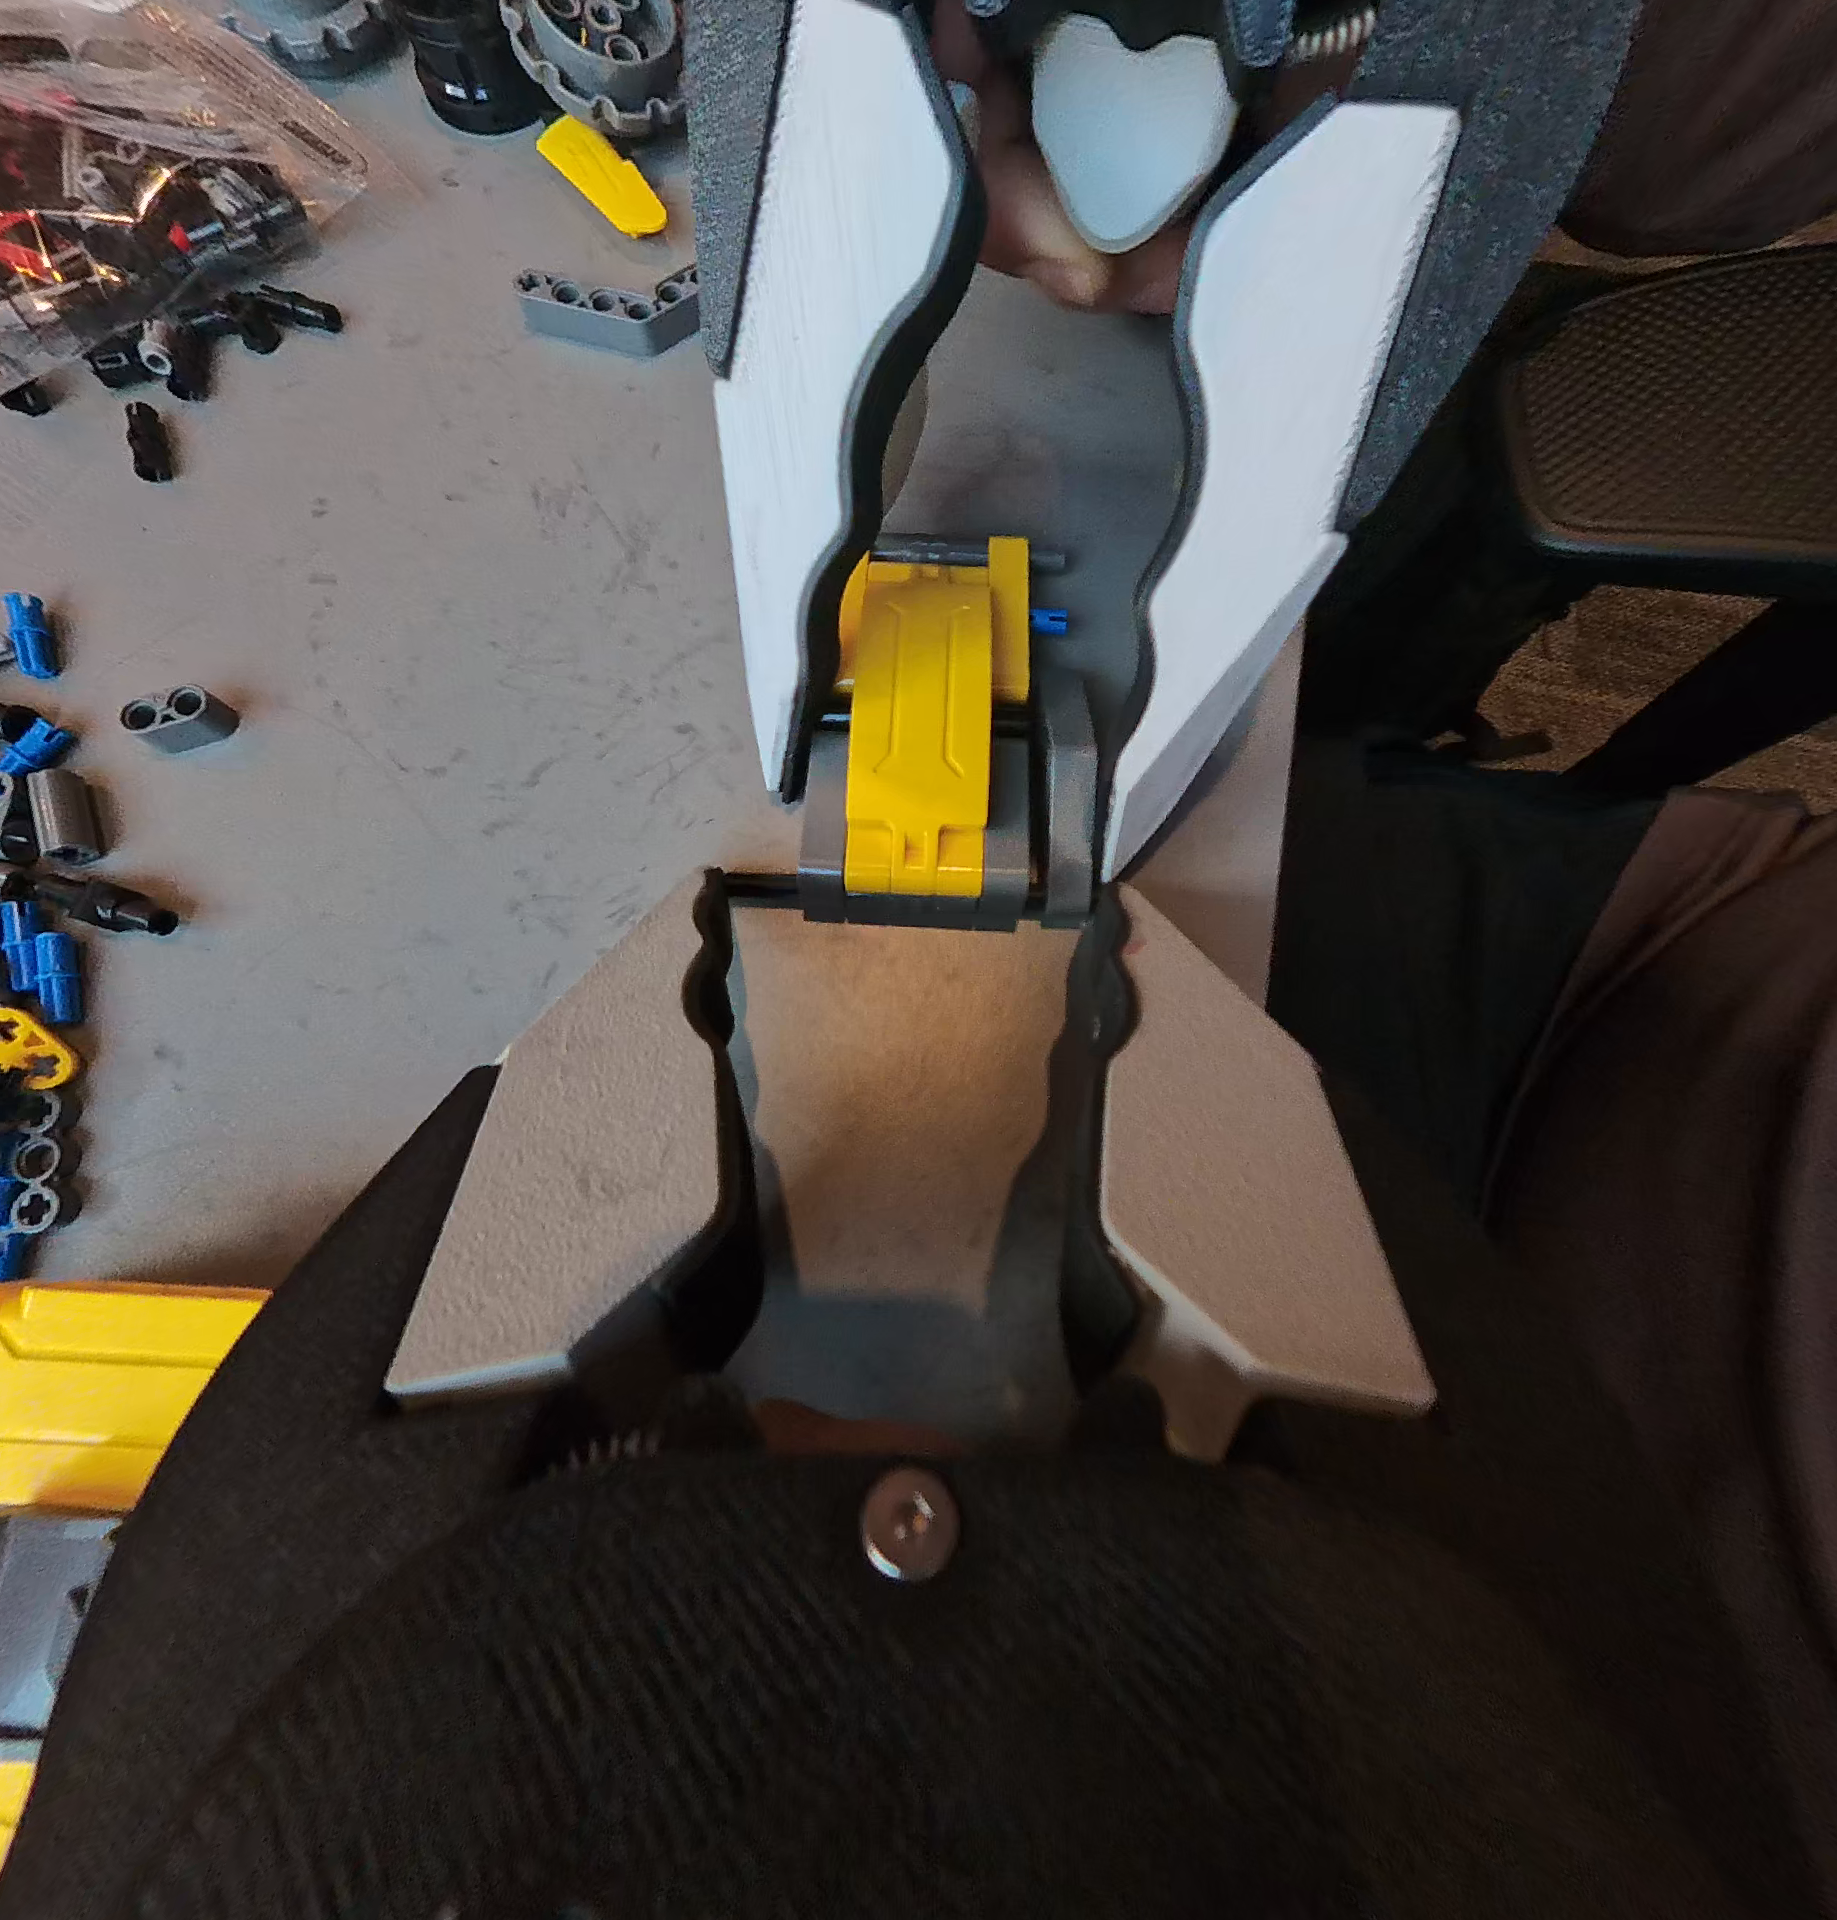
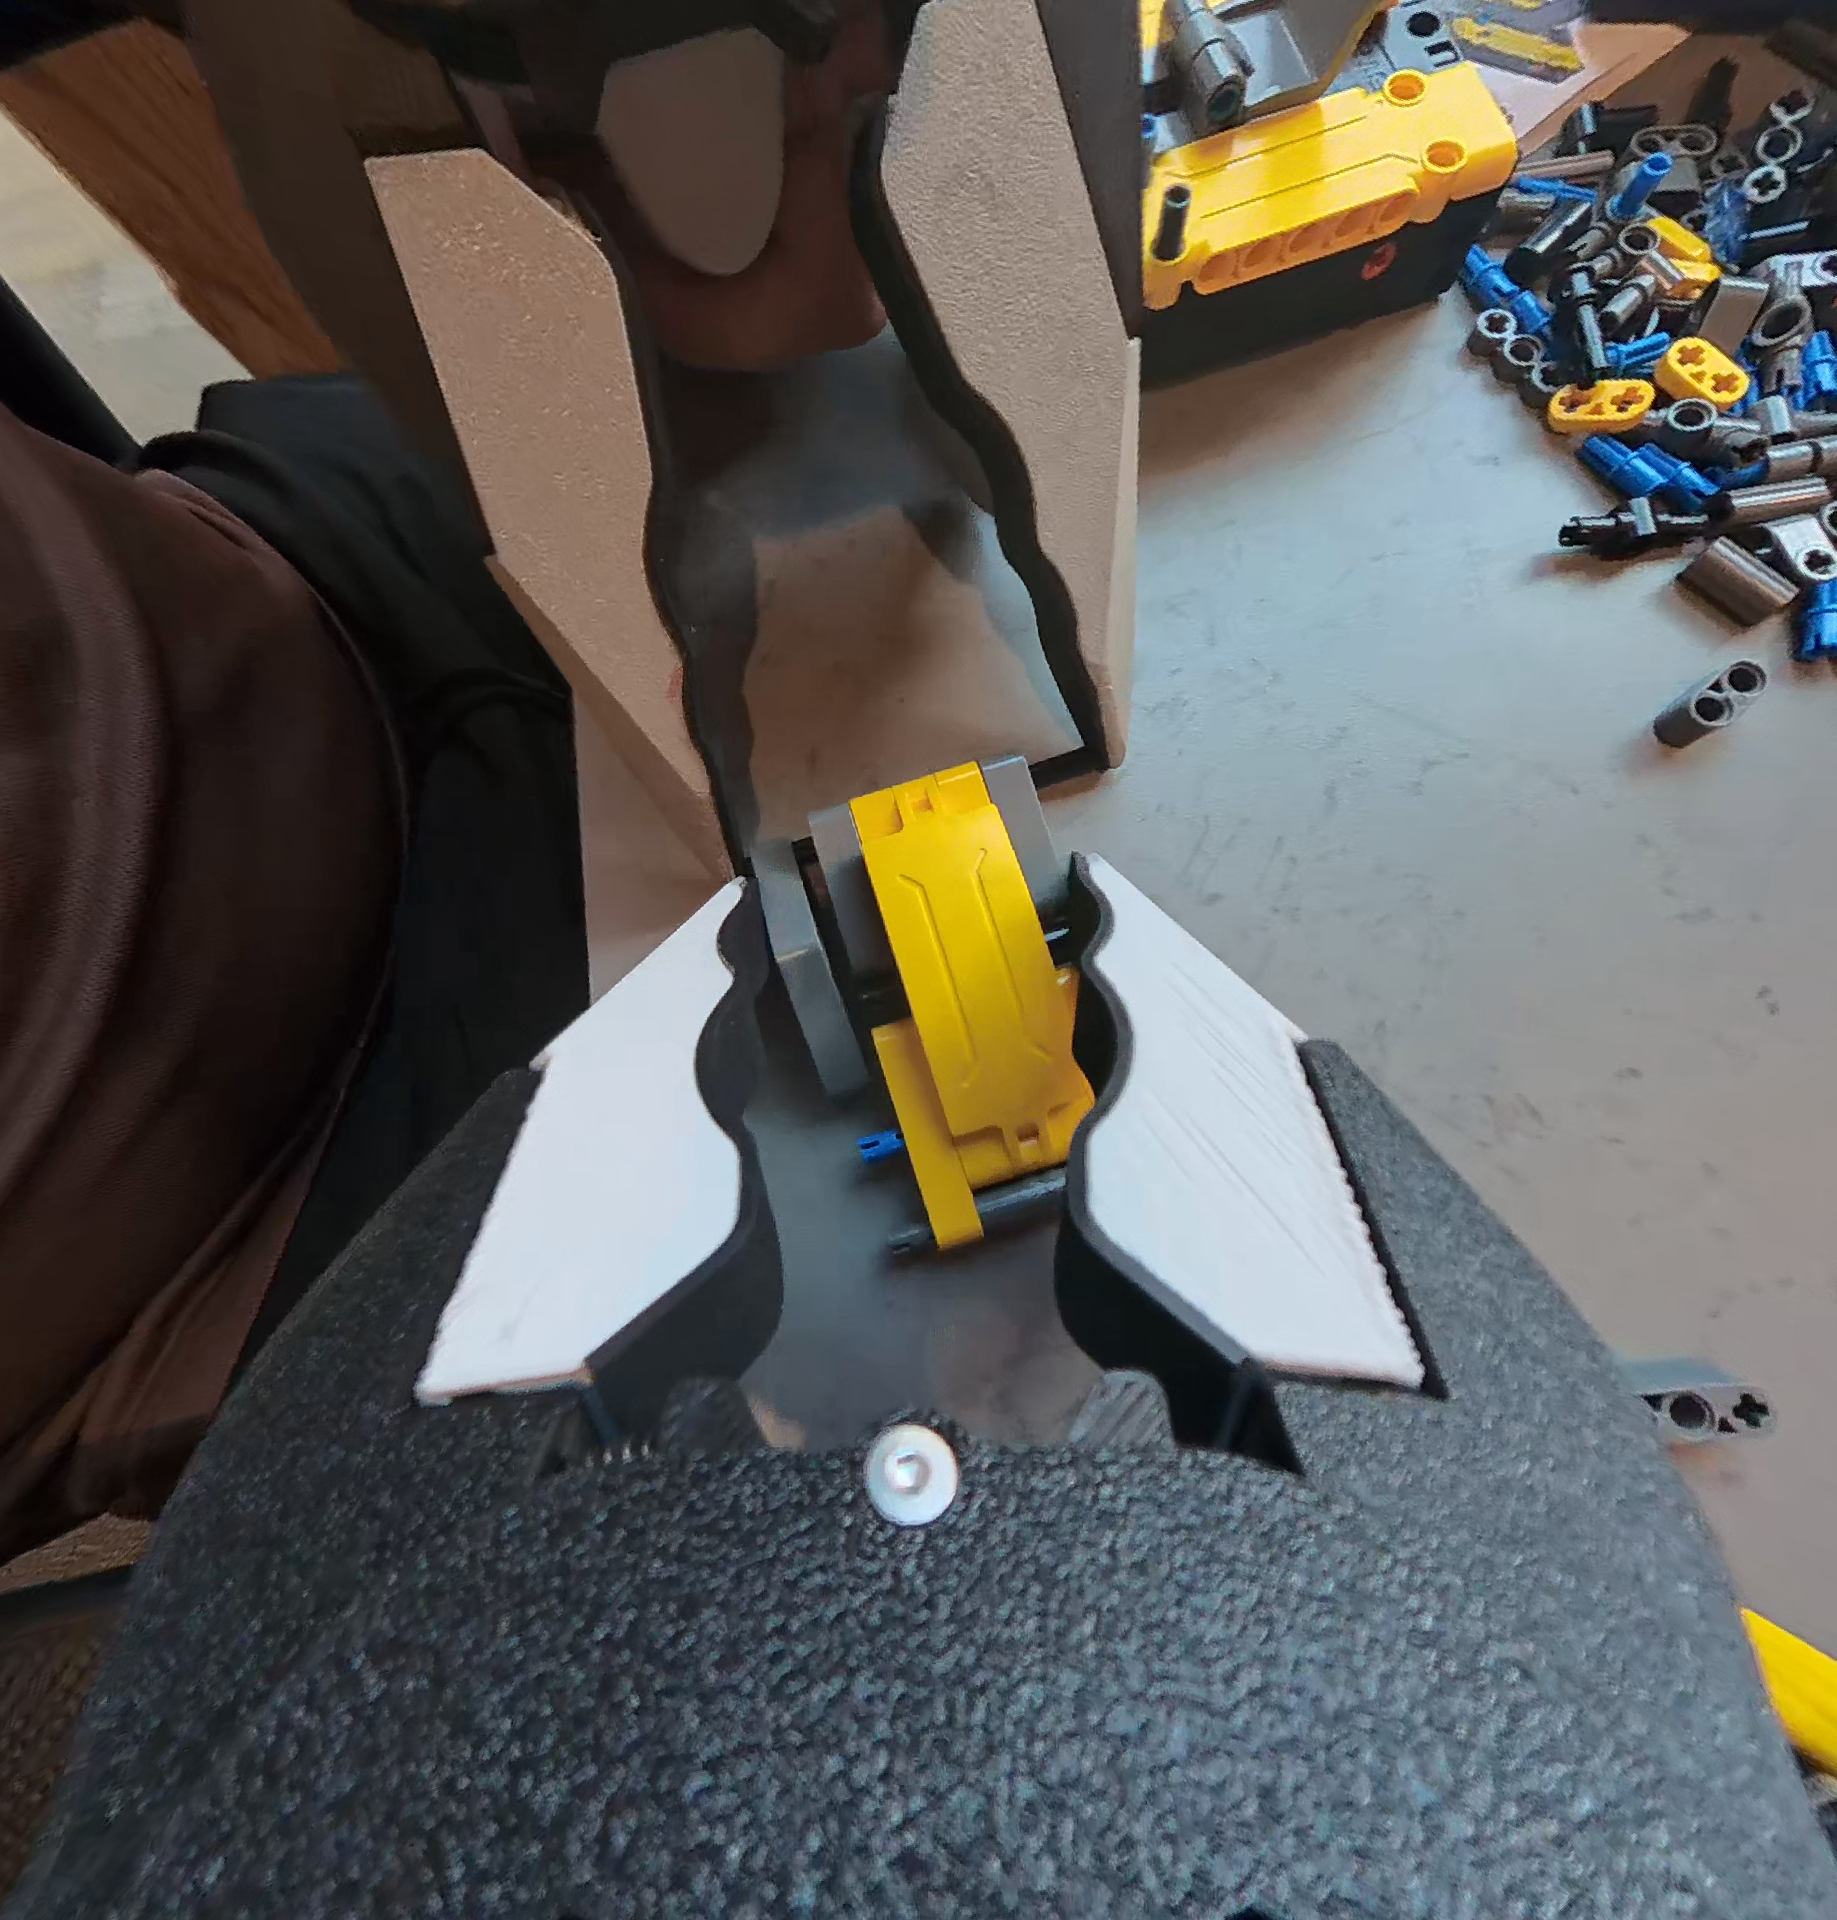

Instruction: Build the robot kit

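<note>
Both claws pinch one small yellow-and-grey brick assembly (image 1: 919, 748): left claw (image 1: 909, 904) grips its grey end, right claw (image 2: 919, 997) clamps the yellow panel; light, rigid, likely slippery plastic.

A yellow-and-grey brick assembly (image 1: 924, 748) sits between two tongs. The left tongs (image 1: 909, 914) touch its near grey end; the right tongs (image 1: 955, 769), white-faced, close around its far part. Left of the assembly, loose pins (image 1: 31, 935) lie on the grey desk (image 1: 426, 675).

A small assembly (image 1: 924, 748) of yellow curved panels on grey beams, with a blue pin and a dark axle, hangs above the grey surface (image 1: 426, 623), clamped at both ends.
</note>
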A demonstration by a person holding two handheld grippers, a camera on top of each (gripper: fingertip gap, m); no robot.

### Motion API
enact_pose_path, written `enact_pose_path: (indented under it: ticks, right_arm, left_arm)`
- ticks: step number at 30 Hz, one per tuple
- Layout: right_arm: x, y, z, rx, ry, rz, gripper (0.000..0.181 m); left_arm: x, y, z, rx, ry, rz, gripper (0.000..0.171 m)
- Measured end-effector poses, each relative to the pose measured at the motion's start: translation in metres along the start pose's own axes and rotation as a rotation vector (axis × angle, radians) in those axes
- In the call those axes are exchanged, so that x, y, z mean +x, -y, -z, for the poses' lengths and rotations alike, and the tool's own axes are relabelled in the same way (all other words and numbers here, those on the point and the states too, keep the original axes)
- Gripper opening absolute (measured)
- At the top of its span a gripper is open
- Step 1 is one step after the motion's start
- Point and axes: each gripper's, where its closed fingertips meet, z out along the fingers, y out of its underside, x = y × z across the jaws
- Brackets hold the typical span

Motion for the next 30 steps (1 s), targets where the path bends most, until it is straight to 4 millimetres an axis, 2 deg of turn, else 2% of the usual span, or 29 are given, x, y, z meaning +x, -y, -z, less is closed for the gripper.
enact_pose_path:
  ticks: [3, 5, 8, 11, 13, 15, 17, 18, 21, 24, 27, 30]
  right_arm:
    - [0.004, 0.004, 0.009, 0.027, 0.033, -0.061, 0.057]
    - [0.003, 0.016, 0.024, 0.104, 0.141, -0.162, 0.057]
    - [0.005, 0.034, 0.046, 0.208, 0.264, -0.255, 0.057]
    - [-0.008, 0.048, 0.061, 0.248, 0.499, -0.381, 0.057]
    - [-0.018, 0.057, 0.066, 0.270, 0.636, -0.454, 0.057]
    - [-0.027, 0.064, 0.069, 0.291, 0.750, -0.505, 0.057]
    - [-0.029, 0.067, 0.069, 0.308, 0.804, -0.553, 0.057]
    - [-0.029, 0.066, 0.068, 0.313, 0.814, -0.570, 0.057]
    - [-0.025, 0.063, 0.064, 0.309, 0.753, -0.556, 0.059]
    - [-0.004, 0.061, 0.065, 0.329, 0.572, -0.512, 0.061]
    - [0.012, 0.069, 0.073, 0.378, 0.393, -0.413, 0.058]
    - [0.013, 0.077, 0.074, 0.367, 0.252, -0.290, 0.058]
  left_arm:
    - [-0.001, 0.009, 0.009, 0.077, 0.029, -0.028, 0.058]
    - [-0.003, 0.014, 0.018, 0.126, 0.089, -0.090, 0.063]
    - [-0.016, 0.022, 0.027, 0.129, 0.288, -0.254, 0.063]
    - [-0.016, 0.051, 0.041, 0.187, 0.414, -0.386, 0.062]
    - [-0.008, 0.067, 0.045, 0.209, 0.365, -0.393, 0.056]
    - [-0.003, 0.075, 0.046, 0.222, 0.294, -0.363, 0.035]
    - [0.007, 0.073, 0.044, 0.209, 0.184, -0.327, 0.015]
    - [0.007, 0.071, 0.044, 0.207, 0.175, -0.308, 0.014]
    - [0.009, 0.061, 0.042, 0.179, 0.104, -0.155, 0.014]
    - [0.005, 0.050, 0.041, 0.167, 0.003, 0.083, 0.013]
    - [0.002, 0.042, 0.039, 0.182, -0.097, 0.296, 0.014]
    - [-0.006, 0.032, 0.031, 0.153, -0.115, 0.406, 0.014]
